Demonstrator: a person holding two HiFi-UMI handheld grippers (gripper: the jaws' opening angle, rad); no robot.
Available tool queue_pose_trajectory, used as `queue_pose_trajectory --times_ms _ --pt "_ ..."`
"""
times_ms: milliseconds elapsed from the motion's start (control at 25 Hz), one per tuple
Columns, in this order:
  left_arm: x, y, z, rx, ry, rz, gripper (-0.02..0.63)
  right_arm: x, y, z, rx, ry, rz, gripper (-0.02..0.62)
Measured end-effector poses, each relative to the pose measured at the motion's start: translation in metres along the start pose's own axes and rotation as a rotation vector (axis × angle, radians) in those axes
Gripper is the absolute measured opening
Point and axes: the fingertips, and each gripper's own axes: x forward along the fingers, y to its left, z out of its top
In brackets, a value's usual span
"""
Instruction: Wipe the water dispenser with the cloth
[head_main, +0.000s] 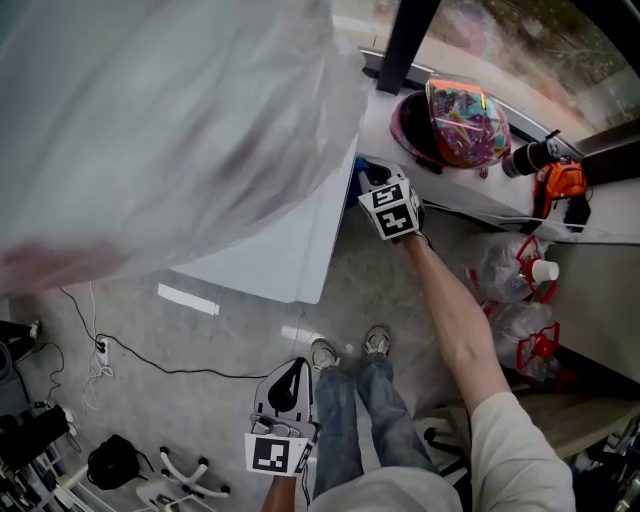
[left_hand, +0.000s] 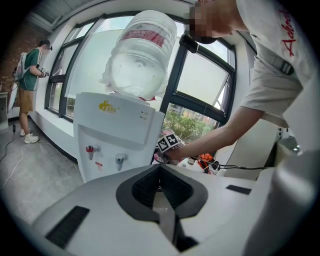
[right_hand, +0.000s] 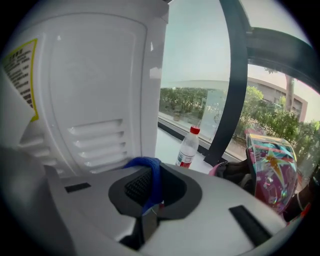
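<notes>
The white water dispenser (head_main: 285, 255) stands under a big clear bottle (head_main: 150, 120); in the left gripper view the water dispenser (left_hand: 117, 132) shows its front with two taps. My right gripper (head_main: 370, 182) is at the dispenser's rear side, shut on a blue cloth (head_main: 361, 168). In the right gripper view the blue cloth (right_hand: 151, 175) is pinched between the jaws of the right gripper (right_hand: 150, 194), close to the vented side panel (right_hand: 95, 135). My left gripper (head_main: 289, 370) hangs low by my legs, its jaws together with nothing in them, and the left gripper (left_hand: 161, 189) faces the dispenser's front.
A white sill (head_main: 470, 190) beside the dispenser holds a colourful helmet (head_main: 462, 118), a small water bottle (right_hand: 187, 147) and an orange tool (head_main: 560, 185). Bagged empty jugs (head_main: 510, 275) lie below it. Cables (head_main: 150, 362) run over the floor. Another person (left_hand: 30, 75) stands far left.
</notes>
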Motion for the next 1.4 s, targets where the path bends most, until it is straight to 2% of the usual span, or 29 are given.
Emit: queue_pose_trajectory --times_ms 160,440,680,880,1080,1400 --pt "-0.007 -0.001 -0.001 0.003 -0.006 0.004 0.011 -0.022 0.015 -0.009 0.031 -0.032 -0.014 0.023" --pt "-0.013 -0.011 -0.003 0.009 -0.018 -0.01 0.011 -0.082 0.079 -0.061 0.114 -0.063 0.005 0.023" --pt "-0.022 -0.02 -0.01 0.009 -0.018 -0.016 0.011 -0.109 0.16 -0.102 0.137 -0.014 0.115 0.023" --pt "-0.024 -0.019 -0.014 0.007 -0.011 -0.011 0.011 -0.104 0.193 -0.115 0.128 0.031 0.177 0.023" --pt "-0.018 -0.01 -0.015 0.002 -0.005 0.0 0.011 -0.081 0.183 -0.116 0.102 0.059 0.18 0.023" --pt "-0.005 -0.011 -0.013 -0.013 0.01 -0.006 0.011 -0.03 0.107 -0.079 0.058 0.053 0.112 0.023"
